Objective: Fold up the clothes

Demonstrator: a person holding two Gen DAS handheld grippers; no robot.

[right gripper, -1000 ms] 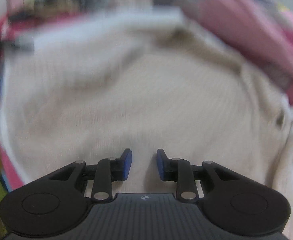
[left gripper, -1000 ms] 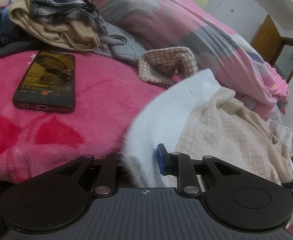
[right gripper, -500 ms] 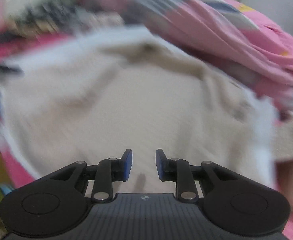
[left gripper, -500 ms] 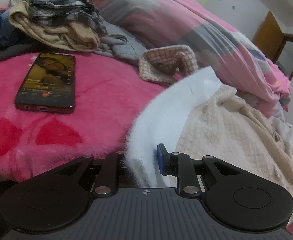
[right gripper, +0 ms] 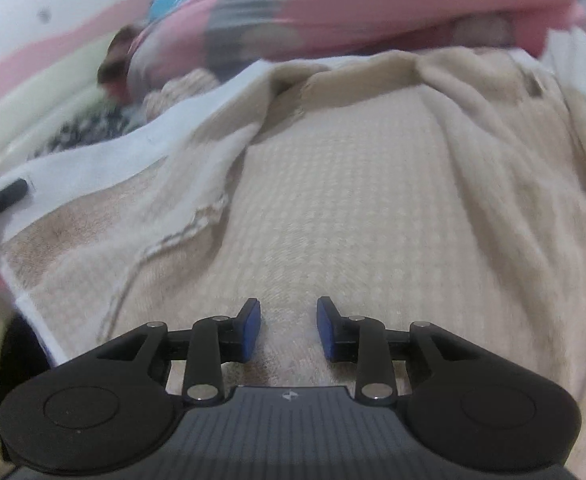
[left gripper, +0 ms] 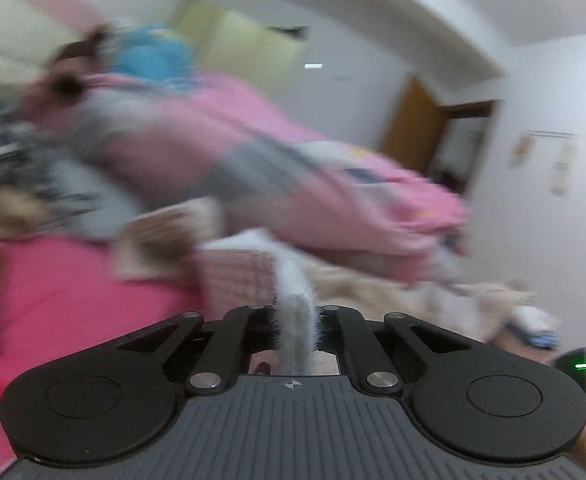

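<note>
Left gripper (left gripper: 295, 320) clamped on cream garment's (right gripper: 353, 200) fuzzy white edge, right gripper (right gripper: 289, 330) fingers opening, empty

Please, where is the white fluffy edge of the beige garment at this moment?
In the left wrist view, the white fluffy edge is pinched between the left gripper fingers, low at centre, right of the pink blanket.

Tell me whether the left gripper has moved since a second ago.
Yes. The left gripper, shut on the white fleece edge, has lifted: the pink blanket sits lower in its view, with wall and doorway now showing.
</note>
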